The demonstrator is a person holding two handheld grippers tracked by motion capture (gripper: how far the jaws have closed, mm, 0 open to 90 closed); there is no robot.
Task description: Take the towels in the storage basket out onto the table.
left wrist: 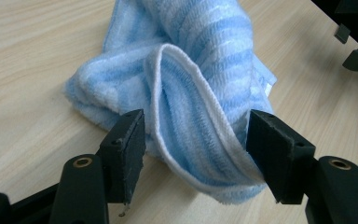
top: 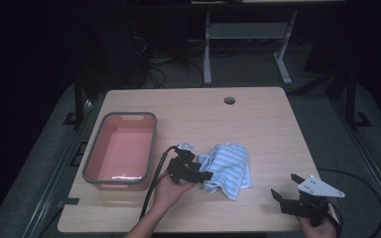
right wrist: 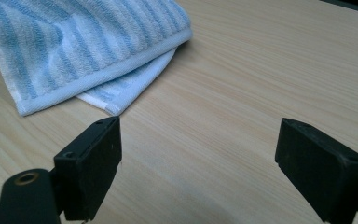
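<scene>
Grippers, two. Left gripper point(left wrist: 193, 156): jaws apart, straddling a raised fold of the towel, not clamped. One pink tub point(top: 120, 150) with grey rim, left on the table point(top: 268, 119). One blue-striped towel point(top: 228, 168), crumpled, centre-near. Right gripper point(top: 287, 187): jaws wide apart over bare wood, near right.

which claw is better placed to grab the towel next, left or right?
Left, probably. The left claw is open with a raised fold of the blue striped towel already between its jaws. The right claw is open over bare table, apart from the towel.
</scene>
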